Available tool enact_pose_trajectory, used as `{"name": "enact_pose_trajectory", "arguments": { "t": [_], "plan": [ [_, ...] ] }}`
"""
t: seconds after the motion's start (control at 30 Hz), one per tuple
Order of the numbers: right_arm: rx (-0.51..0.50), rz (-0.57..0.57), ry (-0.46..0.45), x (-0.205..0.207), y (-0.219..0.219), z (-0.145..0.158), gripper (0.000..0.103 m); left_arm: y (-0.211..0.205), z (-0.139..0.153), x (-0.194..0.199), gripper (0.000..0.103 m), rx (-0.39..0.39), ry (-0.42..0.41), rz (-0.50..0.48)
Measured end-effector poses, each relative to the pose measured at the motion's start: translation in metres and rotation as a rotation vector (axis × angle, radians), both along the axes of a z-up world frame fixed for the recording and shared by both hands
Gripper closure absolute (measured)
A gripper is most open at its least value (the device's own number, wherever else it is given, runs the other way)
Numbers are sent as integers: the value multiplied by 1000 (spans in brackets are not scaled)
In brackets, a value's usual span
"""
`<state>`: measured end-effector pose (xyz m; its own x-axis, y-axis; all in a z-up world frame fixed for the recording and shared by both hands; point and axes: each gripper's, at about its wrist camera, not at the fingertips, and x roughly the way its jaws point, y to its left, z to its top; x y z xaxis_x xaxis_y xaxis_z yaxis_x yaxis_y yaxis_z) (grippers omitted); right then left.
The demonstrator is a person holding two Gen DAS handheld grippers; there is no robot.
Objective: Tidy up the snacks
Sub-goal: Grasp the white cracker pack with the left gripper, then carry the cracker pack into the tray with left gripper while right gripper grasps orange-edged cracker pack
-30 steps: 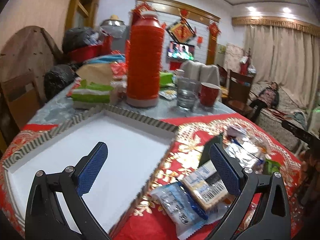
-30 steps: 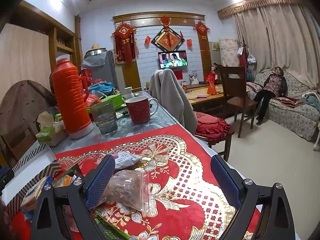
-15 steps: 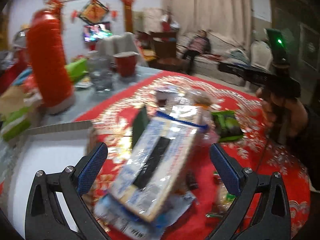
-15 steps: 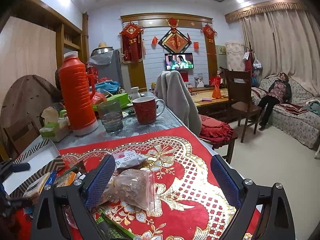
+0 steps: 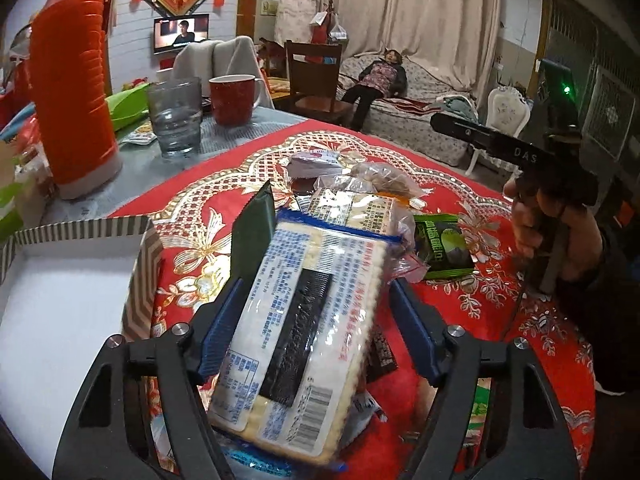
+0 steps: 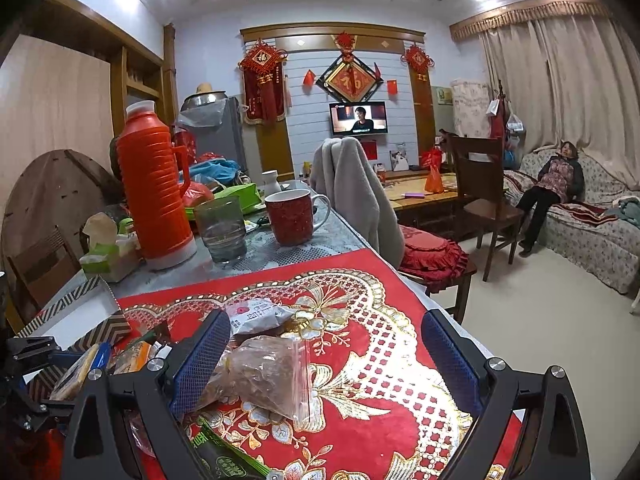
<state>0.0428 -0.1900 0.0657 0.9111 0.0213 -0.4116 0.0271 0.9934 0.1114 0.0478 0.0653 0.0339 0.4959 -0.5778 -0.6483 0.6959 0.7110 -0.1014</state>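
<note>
A cracker packet with blue print and a barcode lies on top of a pile of snacks on the red and gold cloth. My left gripper straddles it. Its jaws are closing, and the blue pads sit against the packet's two long sides. My right gripper hovers open over the cloth, nothing between its fingers. A clear bag of brown snack lies just by its left finger. A green packet and a white packet lie nearby. The white tray with a striped rim sits to the left.
An orange thermos, a glass and a red mug stand behind the cloth. A hand holds the right gripper at the right. Chairs and a person on a sofa are beyond the table.
My left gripper swung right from the white tray to the snack pile and narrowed its jaws around the cracker packet. The right gripper stayed still and open.
</note>
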Motion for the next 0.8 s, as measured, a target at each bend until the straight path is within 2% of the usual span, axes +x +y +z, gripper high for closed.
{"name": "enact_pose_trajectory", "arguments": {
  "t": [0.23,0.4,0.43,0.47,0.53,0.6,0.63,0.7,0.8],
  "plan": [
    [0,0,0,0,-1,0,8,11,-5,-4,29,13,-6,48],
    [16,19,-19,-2,-2,0,8,20,-3,-4,29,-17,-5,71],
    [26,37,-40,-6,-1,2,8,21,-4,-4,32,-18,-1,73],
    [36,66,-68,-10,1,4,8,21,-5,-4,42,-21,10,64],
    [24,124,-144,-20,8,10,8,23,-6,-5,47,-17,14,71],
    [-8,215,-176,-25,21,16,8,24,-6,-7,48,-16,16,80],
    [-34,305,-166,-26,31,18,8,24,-6,-8,48,-15,17,82],
    [-139,483,-131,-28,52,22,8,26,-6,-11,48,-21,18,96],
    [-359,701,-58,-31,89,24,8,35,-1,-13,48,-47,21,144]
  ]
}}
